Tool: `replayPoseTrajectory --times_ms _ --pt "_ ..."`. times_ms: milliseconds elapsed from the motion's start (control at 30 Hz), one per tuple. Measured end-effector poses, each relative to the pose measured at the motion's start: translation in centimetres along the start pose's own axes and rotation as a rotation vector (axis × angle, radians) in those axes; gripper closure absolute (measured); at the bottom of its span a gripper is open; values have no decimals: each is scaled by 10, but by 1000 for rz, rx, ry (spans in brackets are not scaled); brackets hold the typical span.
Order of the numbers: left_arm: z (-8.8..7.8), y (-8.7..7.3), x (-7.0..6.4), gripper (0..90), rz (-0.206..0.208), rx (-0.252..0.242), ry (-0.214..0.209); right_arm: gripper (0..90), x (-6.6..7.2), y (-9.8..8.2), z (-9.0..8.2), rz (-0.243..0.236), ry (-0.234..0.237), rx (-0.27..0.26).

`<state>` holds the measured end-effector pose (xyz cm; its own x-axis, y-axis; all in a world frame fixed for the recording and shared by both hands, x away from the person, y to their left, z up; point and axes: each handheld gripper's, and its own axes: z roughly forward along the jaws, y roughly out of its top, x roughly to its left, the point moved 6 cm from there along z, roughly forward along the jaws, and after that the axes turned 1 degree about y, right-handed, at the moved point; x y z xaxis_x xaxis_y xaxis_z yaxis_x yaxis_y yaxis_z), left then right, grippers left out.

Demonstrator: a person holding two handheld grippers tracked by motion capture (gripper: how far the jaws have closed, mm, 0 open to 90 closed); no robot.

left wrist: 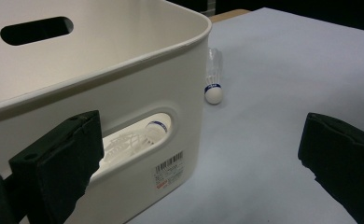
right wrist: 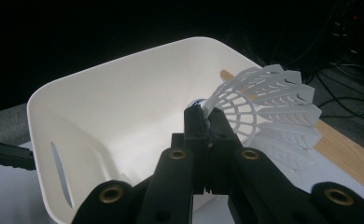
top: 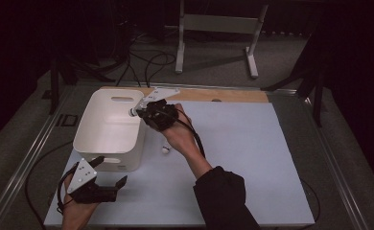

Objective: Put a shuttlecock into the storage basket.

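A white plastic bin (top: 127, 160) stands on the left of the pale mat. Over its right rim my right gripper (top: 138, 111) is shut on a white shuttlecock (top: 133, 112). In the right gripper view the jaws (right wrist: 207, 128) pinch it near the cork, its skirt (right wrist: 269, 109) fanning right above the bin (right wrist: 124, 102). My left gripper (top: 111, 171) rests open at the bin's near corner, nothing between its jaws. Through the bin's handle slot a second shuttlecock (left wrist: 145, 136) lies inside. A third shuttlecock (left wrist: 213, 86) lies on the mat beside the bin (left wrist: 171, 74), also visible from above (top: 165, 149).
The pale mat (top: 252, 153) covers most of the table, with a strip of bare wood (top: 223, 95) along its far edge. Beyond the table are a white stand (top: 214, 28) and cables on the floor. A metal rail (top: 27, 158) runs down the left side.
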<state>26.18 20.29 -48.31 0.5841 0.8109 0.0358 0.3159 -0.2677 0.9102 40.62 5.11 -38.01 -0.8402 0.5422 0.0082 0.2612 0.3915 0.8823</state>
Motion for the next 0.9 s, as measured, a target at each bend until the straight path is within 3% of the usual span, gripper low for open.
replayPoseTrajectory --times_ms 367,533,667,900 --pt "0 0 0 9 0 0 1 867 4 0 8 18 19 8" --pt "-1 0 1 9 2 0 2 625 3 0 6 39 59 -7" --pt "0 0 0 9 2 1 1 450 -2 -1 3 54 58 -4" --pt "0 0 0 9 8 3 2 277 -14 -6 -1 104 28 2"
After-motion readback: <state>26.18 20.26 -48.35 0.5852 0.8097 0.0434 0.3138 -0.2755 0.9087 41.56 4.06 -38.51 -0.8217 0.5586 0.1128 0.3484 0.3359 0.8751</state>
